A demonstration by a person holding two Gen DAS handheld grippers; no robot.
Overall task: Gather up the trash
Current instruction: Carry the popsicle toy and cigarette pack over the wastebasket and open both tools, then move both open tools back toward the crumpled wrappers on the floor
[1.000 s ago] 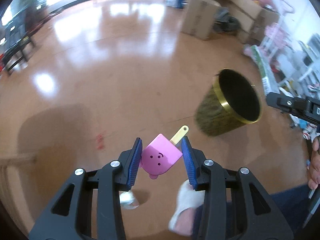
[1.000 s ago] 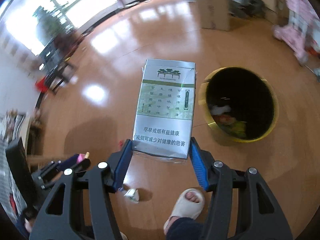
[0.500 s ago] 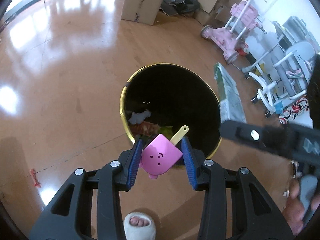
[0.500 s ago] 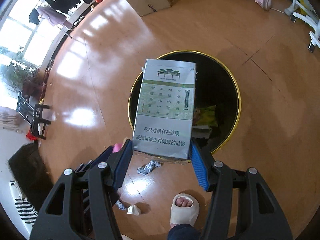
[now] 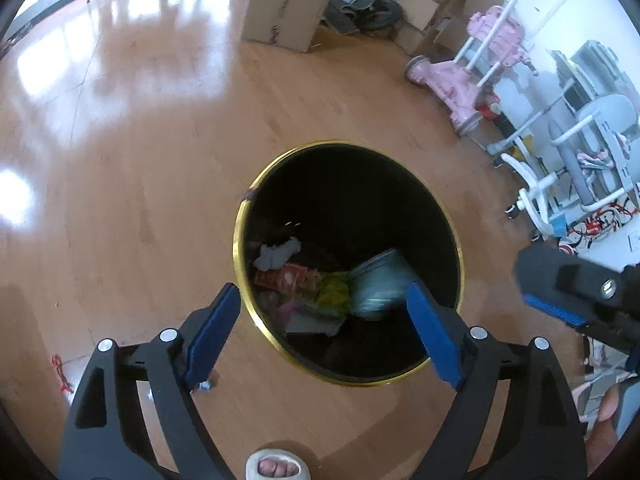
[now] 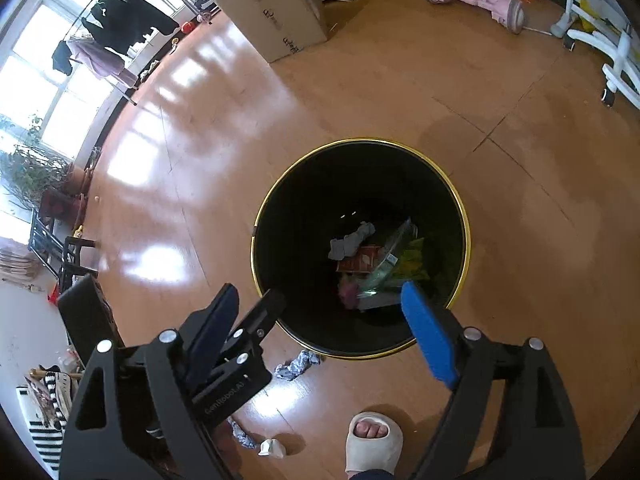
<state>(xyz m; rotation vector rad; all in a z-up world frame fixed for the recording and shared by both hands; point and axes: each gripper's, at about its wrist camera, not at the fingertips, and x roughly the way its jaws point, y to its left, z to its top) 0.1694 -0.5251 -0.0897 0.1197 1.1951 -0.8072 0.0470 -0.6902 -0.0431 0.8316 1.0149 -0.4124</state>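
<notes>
A black bin with a gold rim (image 5: pixel 340 143) (image 6: pixel 360 140) stands on the wooden floor right under both grippers. My left gripper (image 5: pixel 322 292) hangs over its near rim with the jaws opening and nothing between them. My right gripper (image 6: pixel 320 292) is also opening and empty, over the same rim. Inside the bin lie a silver carton (image 5: pixel 380 280) (image 6: pixel 392 256), a pink piece (image 6: pixel 348 292), a white tissue (image 5: pixel 276 254) and coloured wrappers. In each wrist view the other gripper shows beside the bin (image 5: pixel 560 292) (image 6: pixel 256 320).
A crumpled foil wrapper (image 6: pixel 298 366) and a white paper scrap (image 6: pixel 272 448) lie on the floor near the bin. A person's slippered foot (image 6: pixel 374 440) stands close by. A cardboard box (image 5: pixel 288 4) and a pink ride-on toy (image 5: pixel 480 64) stand farther off.
Both grippers came over the bin, then their jaws spread. The pink ice-pop toy left the left gripper and the silver carton left the right; the carton now lies in the bin.
</notes>
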